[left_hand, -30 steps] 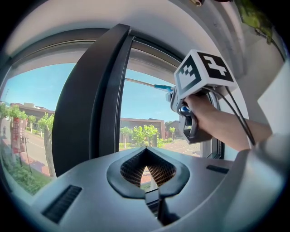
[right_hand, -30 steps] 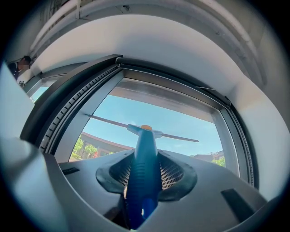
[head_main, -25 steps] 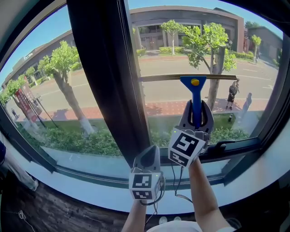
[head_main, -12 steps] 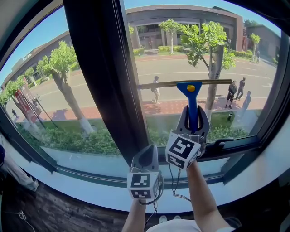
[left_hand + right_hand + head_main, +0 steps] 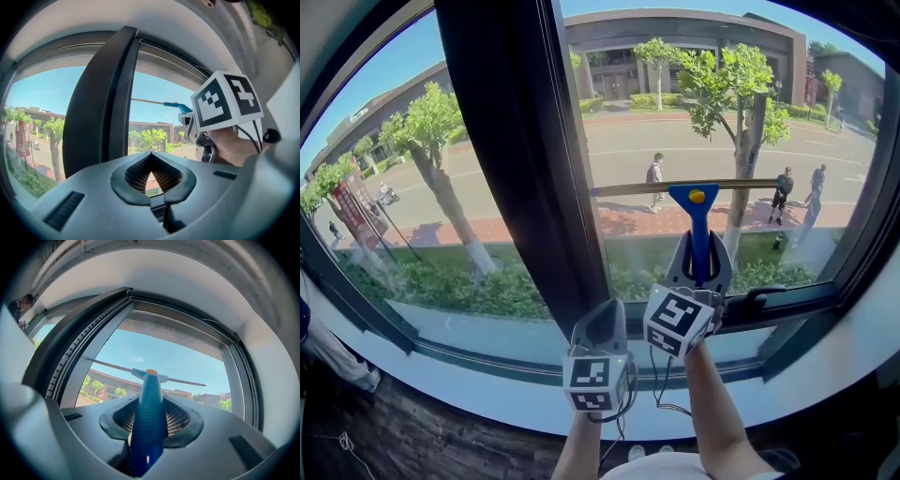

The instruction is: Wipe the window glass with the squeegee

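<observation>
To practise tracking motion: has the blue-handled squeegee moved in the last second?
Yes. The blue-handled squeegee has slid downward, toward the dark lower window frame.

Trees point(image 5: 427, 117), pedestrians point(image 5: 654, 176) — perhaps a red sign point(image 5: 349, 214)

No legible text, number or brand anywhere. Red signboard point(image 5: 345, 214) by street outside, far left, carried pale marks too small to read. Left marker cube point(image 5: 600, 382) on left gripper point(image 5: 605, 323) and right marker cube point(image 5: 678, 319) on right gripper point(image 5: 701, 255) bore only black-and-white square patterns, no letters.
</observation>
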### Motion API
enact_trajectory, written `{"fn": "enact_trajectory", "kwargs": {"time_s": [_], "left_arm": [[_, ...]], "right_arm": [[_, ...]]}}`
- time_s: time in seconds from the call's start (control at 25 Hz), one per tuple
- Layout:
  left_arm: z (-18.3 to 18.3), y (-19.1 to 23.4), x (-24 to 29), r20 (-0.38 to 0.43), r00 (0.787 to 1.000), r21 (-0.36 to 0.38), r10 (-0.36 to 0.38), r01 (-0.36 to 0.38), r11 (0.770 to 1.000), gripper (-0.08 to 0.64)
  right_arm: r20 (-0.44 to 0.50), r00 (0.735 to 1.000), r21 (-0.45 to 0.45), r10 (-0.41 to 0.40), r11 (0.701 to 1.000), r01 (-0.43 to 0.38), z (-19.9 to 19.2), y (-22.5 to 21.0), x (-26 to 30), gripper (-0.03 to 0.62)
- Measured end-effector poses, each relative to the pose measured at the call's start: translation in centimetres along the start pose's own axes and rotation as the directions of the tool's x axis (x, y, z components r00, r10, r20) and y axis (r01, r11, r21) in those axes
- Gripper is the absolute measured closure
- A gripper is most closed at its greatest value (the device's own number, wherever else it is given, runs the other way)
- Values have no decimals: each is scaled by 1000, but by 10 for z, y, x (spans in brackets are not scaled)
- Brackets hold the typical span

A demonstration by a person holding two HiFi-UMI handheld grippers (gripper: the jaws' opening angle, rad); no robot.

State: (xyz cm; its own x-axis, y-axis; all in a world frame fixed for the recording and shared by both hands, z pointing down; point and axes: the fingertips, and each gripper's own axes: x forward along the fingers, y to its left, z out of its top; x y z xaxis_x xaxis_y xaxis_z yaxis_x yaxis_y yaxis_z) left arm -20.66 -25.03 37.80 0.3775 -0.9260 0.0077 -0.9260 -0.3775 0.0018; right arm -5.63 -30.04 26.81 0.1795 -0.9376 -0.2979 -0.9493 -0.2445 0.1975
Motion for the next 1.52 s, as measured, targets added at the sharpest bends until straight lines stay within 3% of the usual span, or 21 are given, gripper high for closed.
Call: {"fn": "enact_trajectory", "kwargs": {"time_s": [1.52], "left_arm": [[-52, 0, -11, -87, 996, -14, -16, 15, 1000, 557]], "right_arm": [[-205, 978, 4, 39, 999, -39, -102, 19, -38, 456]]}}
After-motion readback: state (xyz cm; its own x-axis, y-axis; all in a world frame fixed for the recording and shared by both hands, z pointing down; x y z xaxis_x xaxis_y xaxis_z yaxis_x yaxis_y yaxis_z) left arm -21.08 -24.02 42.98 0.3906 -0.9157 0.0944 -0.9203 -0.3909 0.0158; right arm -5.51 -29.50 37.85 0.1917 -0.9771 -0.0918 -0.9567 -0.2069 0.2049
